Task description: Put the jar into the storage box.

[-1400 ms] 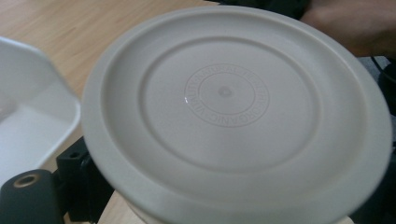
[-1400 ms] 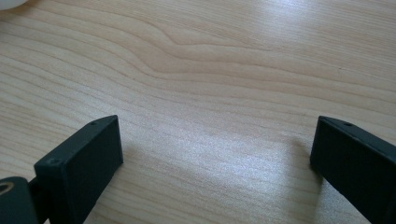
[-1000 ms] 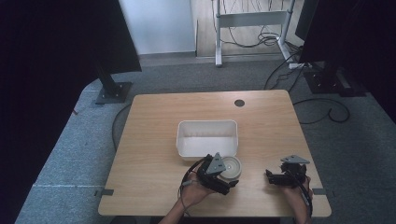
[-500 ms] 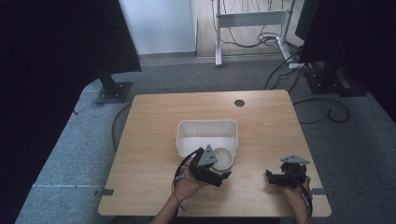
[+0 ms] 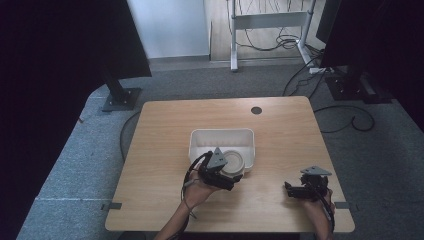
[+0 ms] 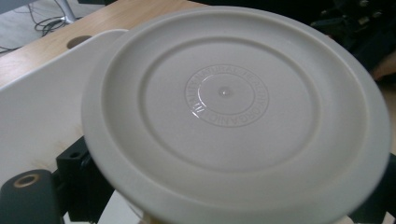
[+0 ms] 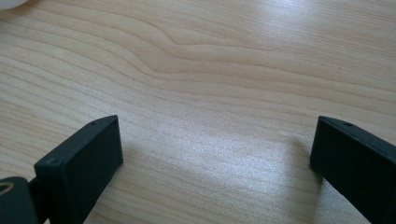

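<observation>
Left tool [image 5: 226, 172] grips white bowl [image 5: 233, 162], tilted over tray [image 5: 220, 136].

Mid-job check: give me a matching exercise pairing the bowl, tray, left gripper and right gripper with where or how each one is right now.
Things:
1. bowl
2. tray
3. left gripper
4. right gripper

States:
A. open, over bare wood near the table's right front
B. rectangular, white, at mid-table
C. shut on the round white thing
D. held bottom-up toward the left gripper view, at the tray's front edge

Pairs: 1-D, 2-B, 3-C, 4-A
</observation>
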`<action>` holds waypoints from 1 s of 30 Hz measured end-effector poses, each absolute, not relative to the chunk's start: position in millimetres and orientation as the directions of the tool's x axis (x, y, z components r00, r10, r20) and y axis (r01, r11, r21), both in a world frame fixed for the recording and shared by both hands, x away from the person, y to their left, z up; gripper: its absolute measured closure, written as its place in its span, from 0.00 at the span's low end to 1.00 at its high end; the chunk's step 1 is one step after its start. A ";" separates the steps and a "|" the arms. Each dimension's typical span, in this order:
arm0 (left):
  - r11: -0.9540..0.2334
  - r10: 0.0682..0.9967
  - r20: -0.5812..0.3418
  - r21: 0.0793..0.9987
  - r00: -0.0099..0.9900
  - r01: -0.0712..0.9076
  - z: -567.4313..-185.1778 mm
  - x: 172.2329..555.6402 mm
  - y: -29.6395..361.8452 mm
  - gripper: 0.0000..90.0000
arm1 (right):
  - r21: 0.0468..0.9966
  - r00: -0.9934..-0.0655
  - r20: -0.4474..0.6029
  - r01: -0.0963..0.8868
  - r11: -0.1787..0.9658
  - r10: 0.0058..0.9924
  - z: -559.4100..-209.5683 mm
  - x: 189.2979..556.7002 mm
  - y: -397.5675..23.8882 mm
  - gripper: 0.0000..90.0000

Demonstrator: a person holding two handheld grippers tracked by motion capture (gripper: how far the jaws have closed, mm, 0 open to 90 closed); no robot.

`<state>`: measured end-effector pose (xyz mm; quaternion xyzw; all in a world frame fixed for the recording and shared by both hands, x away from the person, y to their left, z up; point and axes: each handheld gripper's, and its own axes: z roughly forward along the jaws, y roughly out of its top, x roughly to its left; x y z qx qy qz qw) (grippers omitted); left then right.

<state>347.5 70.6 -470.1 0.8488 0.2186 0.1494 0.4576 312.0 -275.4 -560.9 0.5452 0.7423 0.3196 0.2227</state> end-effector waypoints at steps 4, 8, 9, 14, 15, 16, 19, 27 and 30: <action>-0.477 0.522 0.048 0.844 0.851 0.245 -469.9 352.6 72.8 0.11 | 0.718 -0.306 0.018 0.667 0.201 0.952 -560.9 312.0 -275.4 0.02; -0.471 0.541 0.050 0.845 0.840 0.252 -470.2 359.5 73.4 0.11 | 0.718 -0.306 0.018 0.667 0.201 0.952 -560.9 312.0 -275.4 0.02; -0.471 0.543 0.052 0.845 0.838 0.253 -470.4 360.8 73.2 0.11 | 0.717 -0.306 0.018 0.667 0.201 0.952 -560.9 312.0 -275.4 0.02; -0.476 0.556 0.064 0.842 0.829 0.254 -472.6 366.5 71.8 0.11 | 0.717 -0.306 0.018 0.667 0.201 0.952 -560.9 312.0 -275.4 0.02; -0.476 0.562 0.068 0.842 0.824 0.256 -473.4 368.4 70.8 0.11 | 0.717 -0.306 0.018 0.667 0.201 0.952 -560.9 312.0 -275.4 0.02; -0.476 0.562 0.068 0.842 0.824 0.256 -473.4 368.4 70.8 0.11 | 0.717 -0.306 0.018 0.667 0.201 0.952 -560.9 312.0 -275.4 0.02; -0.474 0.571 0.073 0.842 0.818 0.256 -474.4 372.1 68.9 0.11 | 0.717 -0.306 0.018 0.667 0.201 0.952 -560.9 312.0 -275.4 0.02; -0.456 0.599 0.068 0.848 0.798 0.270 -477.1 382.3 65.3 0.11 | 0.717 -0.306 0.018 0.667 0.201 0.952 -560.9 312.0 -275.4 0.02; -0.444 0.612 0.060 0.851 0.789 0.280 -479.0 386.3 65.0 0.11 | 0.717 -0.306 0.018 0.667 0.201 0.952 -560.9 312.0 -275.5 0.02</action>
